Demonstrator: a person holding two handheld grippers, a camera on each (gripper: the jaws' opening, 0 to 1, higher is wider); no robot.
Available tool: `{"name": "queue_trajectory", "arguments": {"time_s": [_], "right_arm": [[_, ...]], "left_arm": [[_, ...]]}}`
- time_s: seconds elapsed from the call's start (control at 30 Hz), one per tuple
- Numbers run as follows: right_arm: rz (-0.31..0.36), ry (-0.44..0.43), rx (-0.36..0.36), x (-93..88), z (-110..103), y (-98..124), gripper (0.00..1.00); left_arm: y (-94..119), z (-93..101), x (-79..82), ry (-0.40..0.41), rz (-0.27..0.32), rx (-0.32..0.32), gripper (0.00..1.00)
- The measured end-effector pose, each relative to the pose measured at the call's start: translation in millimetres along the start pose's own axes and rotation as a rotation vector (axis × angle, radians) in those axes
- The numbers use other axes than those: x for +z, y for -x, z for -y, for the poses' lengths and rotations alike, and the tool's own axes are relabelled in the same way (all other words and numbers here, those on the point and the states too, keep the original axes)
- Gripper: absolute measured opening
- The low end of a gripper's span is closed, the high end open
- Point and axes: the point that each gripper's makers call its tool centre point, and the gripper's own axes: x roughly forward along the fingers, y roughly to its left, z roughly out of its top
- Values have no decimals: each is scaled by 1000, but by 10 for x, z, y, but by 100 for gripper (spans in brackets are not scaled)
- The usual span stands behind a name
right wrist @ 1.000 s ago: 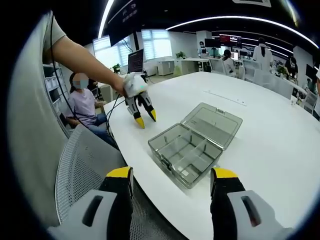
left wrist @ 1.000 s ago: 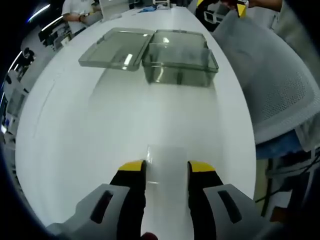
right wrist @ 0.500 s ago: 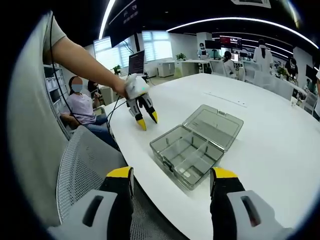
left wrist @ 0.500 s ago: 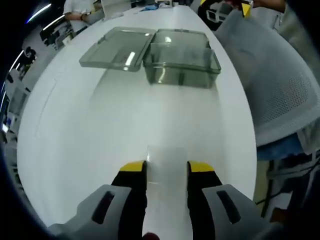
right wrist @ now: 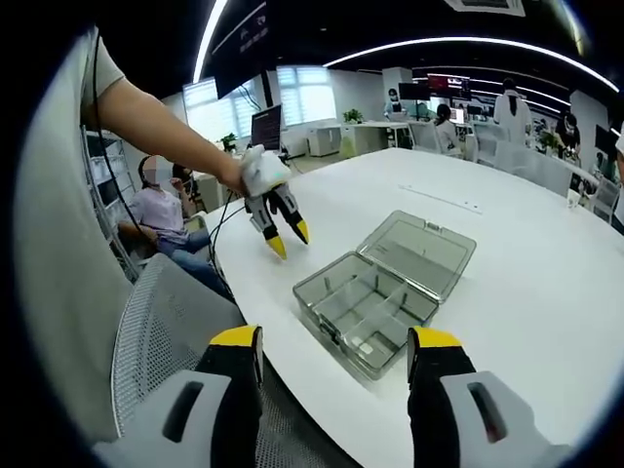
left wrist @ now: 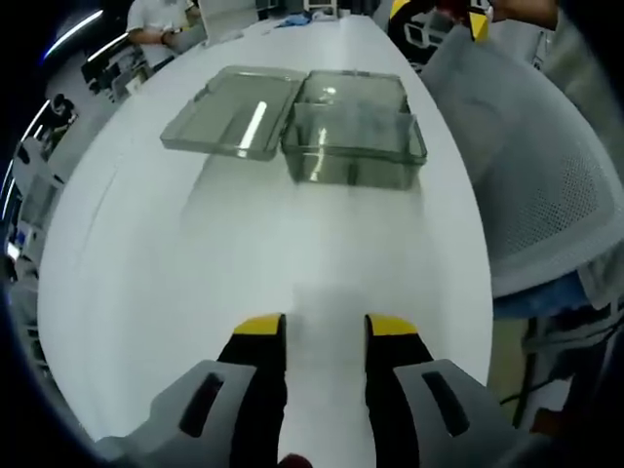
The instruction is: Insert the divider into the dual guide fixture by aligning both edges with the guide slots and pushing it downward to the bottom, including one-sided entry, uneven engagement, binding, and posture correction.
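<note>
Right gripper view — left claw (right wrist: 283,240) raised above table (right wrist: 546,292)

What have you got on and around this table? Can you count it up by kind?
Yellow-tipped handheld grippers: 2 (left, right)
Smoky clear plastic box with open hinged lid: 1
Clear flat plastic divider, between the left fingers: 1
Grey mesh chair: 1
White table: 1
Total: 6
</note>
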Motion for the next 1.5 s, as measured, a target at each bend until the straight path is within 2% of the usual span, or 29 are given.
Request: {"name": "queue_trajectory", "arguments": {"time_s": [0.17,0.27,0.4,0.53,0.57,0.77,0.87,1.1,1.5], "right_arm": [[8,-11,21,44,5,-92,56],[50,-59,52,142,-3,-142,55],[51,-59,66,206,6,-202,53],[62,-64,90,262,-3,-278,52],[75,-97,118,295,-44,-298,52],[56,-102,144,318,-42,-398,46],[73,-160,193,388,-116,-446,41],[42,-149,216,430,-143,-566,37],[54,-171,261,551,-216,-641,31]], "left_arm": [[40,23,147,-22,20,8,27],[70,39,213,-26,30,14,27],[122,89,286,-35,42,22,27],[181,134,425,-39,73,38,27],[188,148,455,-43,78,41,27],[256,255,702,-73,124,57,27],[288,298,830,-89,145,65,27],[356,369,1106,-113,192,86,27],[369,501,1368,-145,231,105,27]]}}
